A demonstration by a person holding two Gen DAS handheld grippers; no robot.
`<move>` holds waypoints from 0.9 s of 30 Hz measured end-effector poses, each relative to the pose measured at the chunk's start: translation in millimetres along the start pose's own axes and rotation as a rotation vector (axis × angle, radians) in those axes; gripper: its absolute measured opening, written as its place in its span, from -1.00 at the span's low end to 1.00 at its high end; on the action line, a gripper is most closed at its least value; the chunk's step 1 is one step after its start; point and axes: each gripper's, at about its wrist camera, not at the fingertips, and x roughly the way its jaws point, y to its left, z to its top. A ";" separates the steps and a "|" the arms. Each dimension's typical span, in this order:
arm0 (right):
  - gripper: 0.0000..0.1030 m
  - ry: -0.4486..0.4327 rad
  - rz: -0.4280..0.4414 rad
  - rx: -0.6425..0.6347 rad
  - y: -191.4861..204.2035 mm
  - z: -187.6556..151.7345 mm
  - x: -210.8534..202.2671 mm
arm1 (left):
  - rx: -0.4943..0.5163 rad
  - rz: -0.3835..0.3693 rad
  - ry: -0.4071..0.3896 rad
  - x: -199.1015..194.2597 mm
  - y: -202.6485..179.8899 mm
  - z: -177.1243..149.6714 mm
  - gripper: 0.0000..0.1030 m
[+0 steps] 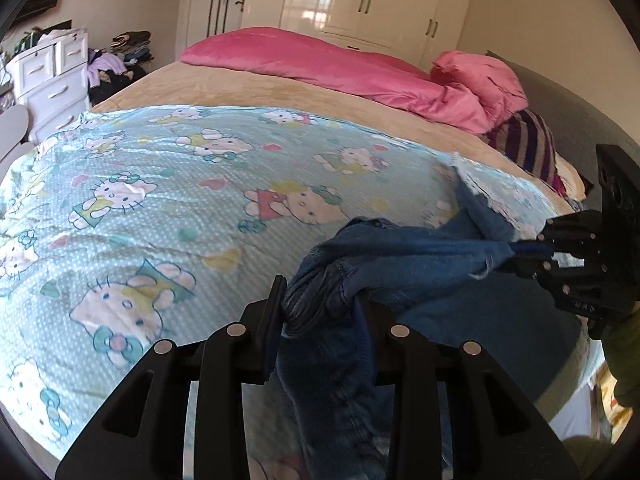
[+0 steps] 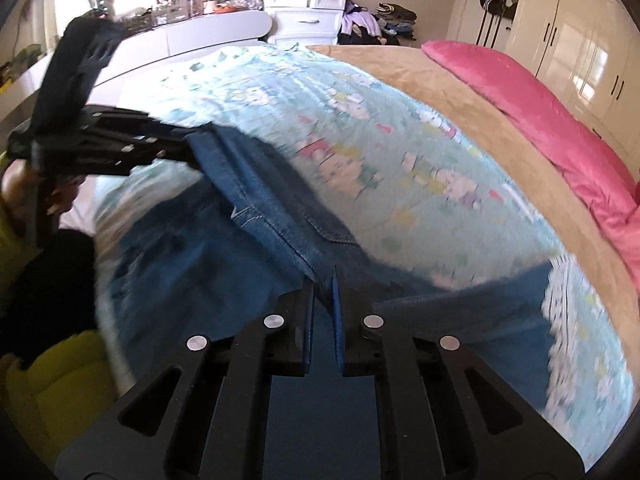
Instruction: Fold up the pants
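Observation:
Blue denim pants (image 1: 400,264) are stretched between my two grippers above a light blue cartoon-cat blanket (image 1: 180,200). In the left wrist view my left gripper (image 1: 320,300) is shut on a thick bunched part of the denim, and more fabric hangs down below it. At the right of that view my right gripper (image 1: 516,250) pinches a thin edge of the pants. In the right wrist view the right gripper (image 2: 324,280) is shut on a seam of the pants (image 2: 272,208). The left gripper (image 2: 188,148) holds the far end at upper left. This view is motion-blurred.
The blanket lies on a bed with a tan cover (image 1: 240,88) and a pink duvet (image 1: 320,60) at the far side. A striped cloth (image 1: 528,144) sits by the right edge. White drawers (image 1: 52,80), a wardrobe (image 1: 360,0) and a white desk (image 2: 200,32) surround the bed. A yellow-green sleeve (image 2: 60,360) shows at lower left.

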 end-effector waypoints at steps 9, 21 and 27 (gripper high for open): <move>-0.93 0.044 0.080 0.006 44.8 -43.1 -13.2 | 0.030 0.021 0.044 -21.3 -17.2 -39.8 -0.39; -0.93 0.051 0.141 -0.081 89.8 -74.3 -27.0 | 0.046 0.072 0.105 -37.7 -25.3 -74.2 -0.33; -0.93 0.105 0.143 -0.046 95.1 -86.5 -4.6 | 0.013 0.089 0.174 -30.3 -17.0 -89.1 -0.27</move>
